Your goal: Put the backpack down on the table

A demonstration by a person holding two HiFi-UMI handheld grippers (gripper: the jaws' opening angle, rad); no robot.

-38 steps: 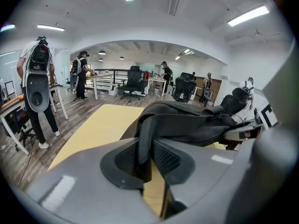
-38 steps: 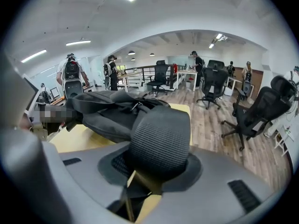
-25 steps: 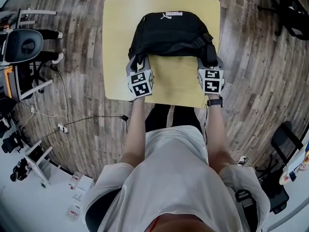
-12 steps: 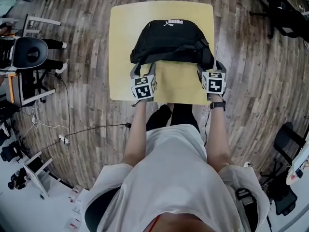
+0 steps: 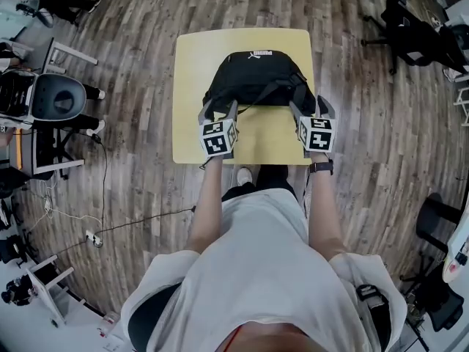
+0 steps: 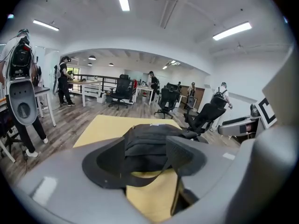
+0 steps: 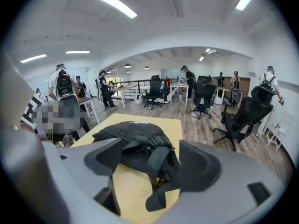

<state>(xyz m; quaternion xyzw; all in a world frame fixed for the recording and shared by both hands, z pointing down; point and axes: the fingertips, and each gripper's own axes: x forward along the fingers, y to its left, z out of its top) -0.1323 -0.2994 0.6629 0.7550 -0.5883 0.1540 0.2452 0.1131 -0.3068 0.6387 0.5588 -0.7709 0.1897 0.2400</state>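
A black backpack (image 5: 256, 79) lies flat on the yellow table (image 5: 192, 130), its straps toward me. My left gripper (image 5: 220, 108) hovers just short of its near left corner, jaws opening. In the left gripper view that gripper (image 6: 147, 157) frames the backpack (image 6: 149, 141) beyond its pads (image 6: 187, 155), and a loose strap (image 6: 149, 178) crosses below without being pressed. My right gripper (image 5: 311, 105) stands open at the near right corner. In the right gripper view the right gripper (image 7: 154, 164) has a shoulder strap (image 7: 161, 164) draped between its wide jaws, untouched by either pad.
Wooden floor surrounds the small table. A dark office chair (image 5: 57, 97) stands to the left and another chair (image 5: 414, 39) at the far right. A cable (image 5: 139, 218) runs over the floor at my left. Several people and desks (image 6: 88, 85) fill the room behind.
Both grippers have opened, let go of the backpack's near corners and lifted off it. The backpack stays on the table, and the head view has risen.
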